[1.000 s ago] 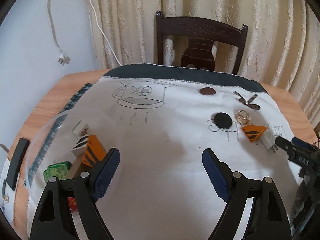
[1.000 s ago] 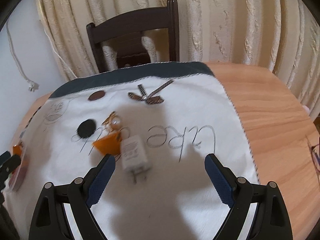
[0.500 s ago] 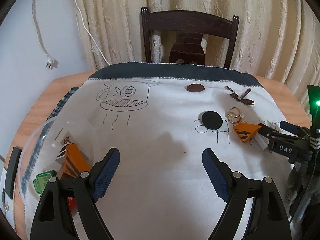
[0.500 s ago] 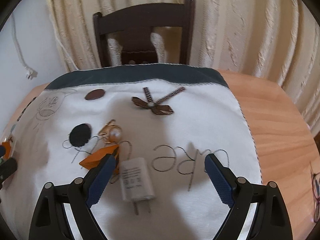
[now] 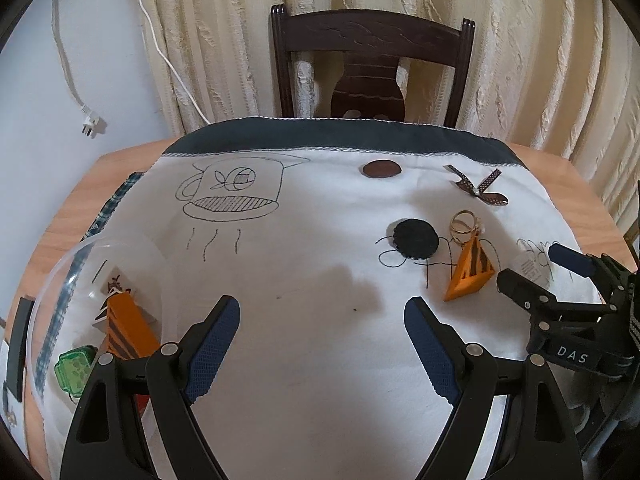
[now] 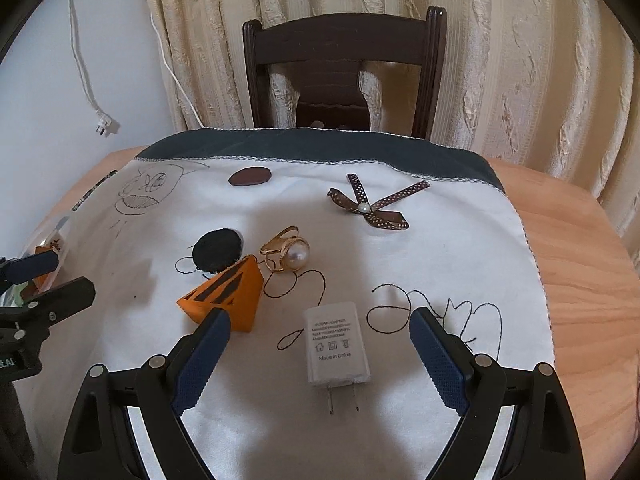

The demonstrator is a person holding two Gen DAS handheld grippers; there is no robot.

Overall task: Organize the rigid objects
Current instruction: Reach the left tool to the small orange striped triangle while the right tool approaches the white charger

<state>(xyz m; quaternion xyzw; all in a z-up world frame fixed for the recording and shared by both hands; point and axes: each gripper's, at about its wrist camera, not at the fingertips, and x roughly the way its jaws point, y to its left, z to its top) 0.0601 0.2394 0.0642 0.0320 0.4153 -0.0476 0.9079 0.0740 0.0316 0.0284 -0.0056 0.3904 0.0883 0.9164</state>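
A white power adapter (image 6: 337, 347) lies flat on the white cloth, prongs toward me, between the open fingers of my right gripper (image 6: 320, 320), which hovers just above it. An orange striped wedge (image 6: 226, 300) sits beside the left finger, also seen as the orange wedge (image 5: 470, 270) in the left wrist view. A gold pearl ring (image 6: 286, 254), a black round pad (image 6: 216, 250), a brown disc (image 6: 249, 177) and a brown ribbon bow (image 6: 366, 205) lie farther back. My left gripper (image 5: 322, 308) is open and empty over bare cloth. A clear bowl (image 5: 70, 280) at the left holds another orange wedge (image 5: 126, 326) and a green piece (image 5: 76, 370).
A dark wooden chair (image 5: 372, 64) stands behind the round wooden table (image 6: 580, 264), against cream curtains. A white cable with a plug (image 5: 90, 122) hangs on the left wall. A black flat device (image 5: 18, 342) lies at the table's left edge.
My right gripper has moved forward and down until the adapter lies between its fingers. My left gripper has drawn back from the bowl toward the cloth's middle.
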